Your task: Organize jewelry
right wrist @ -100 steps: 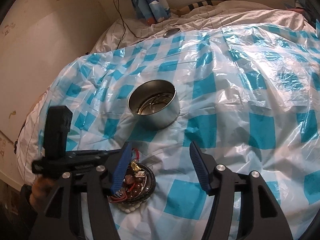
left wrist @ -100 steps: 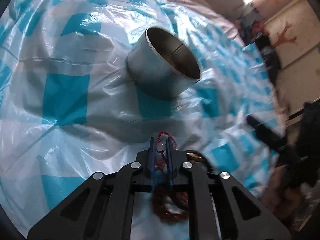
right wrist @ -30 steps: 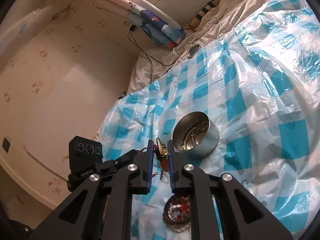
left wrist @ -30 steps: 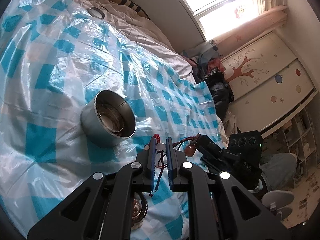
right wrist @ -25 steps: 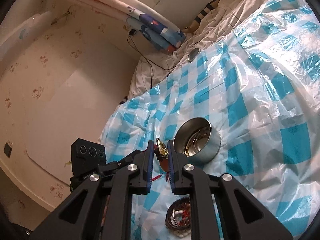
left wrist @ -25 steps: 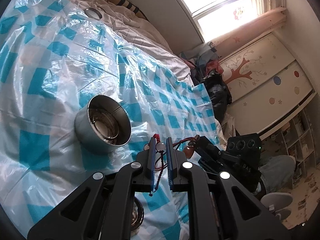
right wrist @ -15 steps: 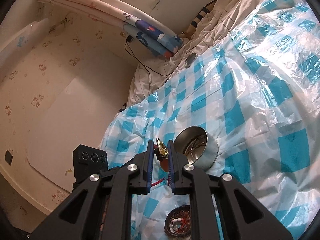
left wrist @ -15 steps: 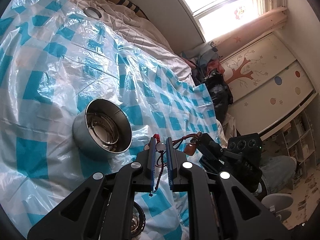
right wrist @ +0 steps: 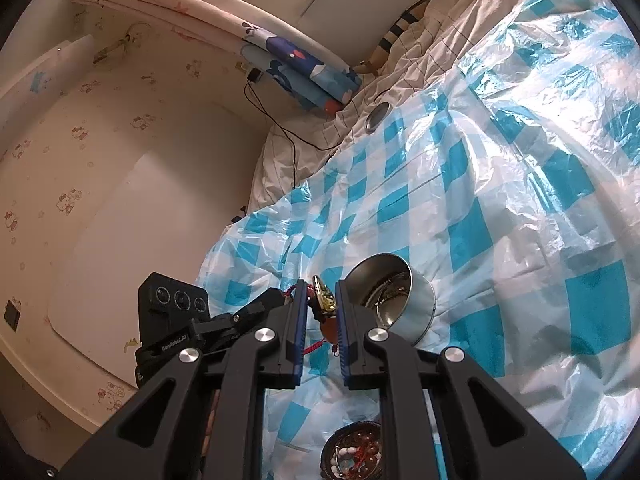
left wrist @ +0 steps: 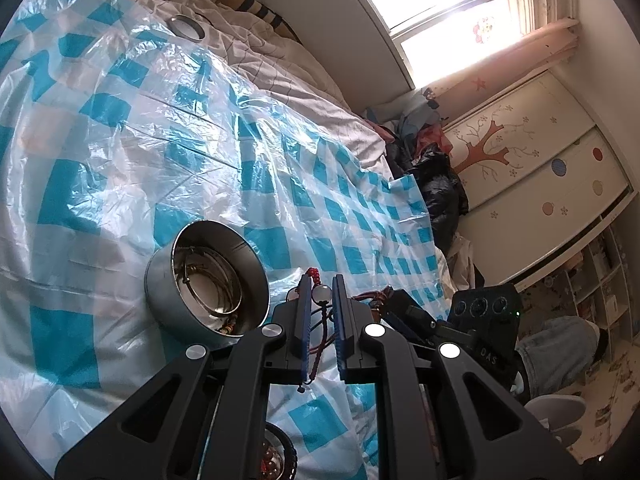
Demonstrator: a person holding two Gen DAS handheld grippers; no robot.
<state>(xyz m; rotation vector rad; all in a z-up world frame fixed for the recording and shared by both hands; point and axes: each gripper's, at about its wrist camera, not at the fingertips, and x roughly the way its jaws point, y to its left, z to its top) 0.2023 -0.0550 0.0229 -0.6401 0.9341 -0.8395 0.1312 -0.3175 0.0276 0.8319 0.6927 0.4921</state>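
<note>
A red cord necklace with a clear bead [left wrist: 321,293] and an amber and gold pendant [right wrist: 326,303] hangs between both grippers, above the blue-checked plastic sheet. My left gripper [left wrist: 320,288] is shut on the bead end. My right gripper [right wrist: 321,300] is shut on the pendant end. A round metal tin [left wrist: 208,280] holding bangles and beads stands just left of the left gripper, and just right of the right gripper in the right wrist view [right wrist: 394,300]. A dark dish of beaded jewelry [right wrist: 354,456] lies below.
The checked sheet [left wrist: 120,168] covers a bed. A small round metal lid [left wrist: 186,27] lies at the far edge, near a cable and a rolled blue blanket [right wrist: 304,76]. A wall is on the left and a wardrobe [left wrist: 552,168] beyond the bed's right side.
Both grippers have risen with the necklace stretched between them. Earlier the right gripper was open over the dish; it is now shut on the pendant.
</note>
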